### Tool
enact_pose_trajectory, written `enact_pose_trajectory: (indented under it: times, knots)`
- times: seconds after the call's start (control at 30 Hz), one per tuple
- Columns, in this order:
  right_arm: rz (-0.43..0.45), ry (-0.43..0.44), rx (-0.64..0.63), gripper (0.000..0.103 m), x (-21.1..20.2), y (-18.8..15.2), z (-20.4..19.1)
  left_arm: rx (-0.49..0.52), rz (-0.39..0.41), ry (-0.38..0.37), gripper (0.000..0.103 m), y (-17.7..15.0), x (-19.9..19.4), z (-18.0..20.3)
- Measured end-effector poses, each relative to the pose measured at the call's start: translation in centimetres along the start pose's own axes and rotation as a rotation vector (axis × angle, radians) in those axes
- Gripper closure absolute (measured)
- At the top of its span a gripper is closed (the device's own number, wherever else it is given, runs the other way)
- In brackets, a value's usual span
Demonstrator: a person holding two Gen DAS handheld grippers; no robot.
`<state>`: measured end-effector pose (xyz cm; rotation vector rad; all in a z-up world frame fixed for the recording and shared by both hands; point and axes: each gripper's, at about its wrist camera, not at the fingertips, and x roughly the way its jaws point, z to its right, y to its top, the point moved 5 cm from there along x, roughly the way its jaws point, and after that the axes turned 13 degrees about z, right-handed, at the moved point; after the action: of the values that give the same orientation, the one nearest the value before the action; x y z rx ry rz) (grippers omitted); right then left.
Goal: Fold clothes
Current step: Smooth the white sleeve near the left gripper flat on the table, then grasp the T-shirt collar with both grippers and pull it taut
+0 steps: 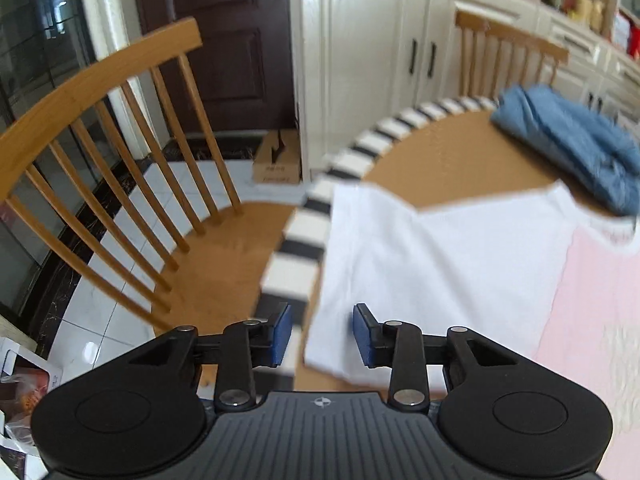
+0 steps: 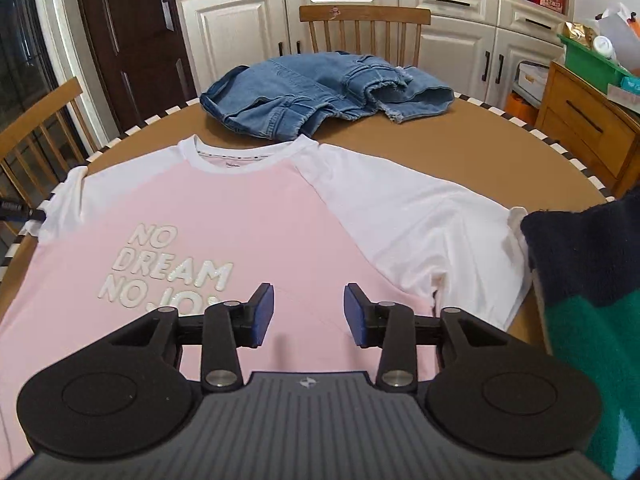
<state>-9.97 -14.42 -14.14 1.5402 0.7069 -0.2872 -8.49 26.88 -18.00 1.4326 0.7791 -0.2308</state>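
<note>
A pink T-shirt (image 2: 224,216) with white sleeves and white lettering lies flat, front up, on the round brown table (image 2: 460,152). My right gripper (image 2: 308,314) hovers open over the shirt's lower middle, holding nothing. In the left wrist view the shirt's white left sleeve (image 1: 440,264) spreads toward the table's striped edge (image 1: 296,256). My left gripper (image 1: 322,334) stands open just before the sleeve's hem, one blue pad over the edge and the other over the cloth. The left gripper's tip (image 2: 16,210) also shows at the sleeve in the right wrist view.
Crumpled blue jeans (image 2: 320,92) lie at the far side of the table. A navy and green garment (image 2: 592,300) sits at the right. Wooden chairs (image 1: 120,160) (image 2: 364,28) ring the table. White cabinets (image 2: 440,40) stand behind, a cardboard box (image 1: 278,160) on the floor.
</note>
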Motion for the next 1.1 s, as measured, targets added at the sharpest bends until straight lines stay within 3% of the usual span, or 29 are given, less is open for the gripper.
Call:
enact_pose_trajectory:
  times: [0.03,0.07,0.3,0.4,0.63,0.73,0.8,0.87,1.0,1.1]
  knots:
    - [-0.006,-0.007,0.005,0.061,0.2,-0.2,0.1,0.011,-0.001,-0.005,0.091,-0.2,-0.1,0.4]
    - [-0.013,-0.013,0.011,0.061,0.3,-0.3,0.2,0.021,-0.008,-0.007,0.098,-0.4,-0.4,0.7]
    - [-0.051,-0.027,0.02,0.059,1.2,-2.1,0.1,0.123,-0.013,0.042,0.099,-2.4,-3.5,1.4]
    - [-0.053,-0.021,-0.011,0.054,1.3,-2.6,-0.3,0.156,0.002,0.055,0.097,-2.9,-4.2,1.0]
    - [-0.025,-0.028,-0.078,0.04,1.5,-3.0,-1.1,0.104,-0.026,0.07,0.091,-2.8,-4.6,0.1]
    - [0.026,-0.016,-0.019,0.054,0.7,-2.1,-0.2,0.063,-0.018,0.069,0.08,-2.2,-4.9,-0.5]
    - [0.119,-0.06,0.027,0.054,-0.5,-0.7,1.6,0.021,0.016,0.069,0.076,-1.5,-5.8,-0.6]
    - [0.154,-0.154,0.046,0.054,-0.6,0.3,3.8,0.018,0.052,0.033,0.074,-1.2,-6.8,0.6]
    - [0.113,-0.275,0.182,0.06,1.4,0.6,8.0,0.021,0.097,-0.057,0.072,-1.2,-8.4,3.8]
    - [0.049,-0.303,0.22,0.067,2.6,-0.2,9.6,0.058,0.086,-0.119,0.069,-1.9,-8.8,6.8]
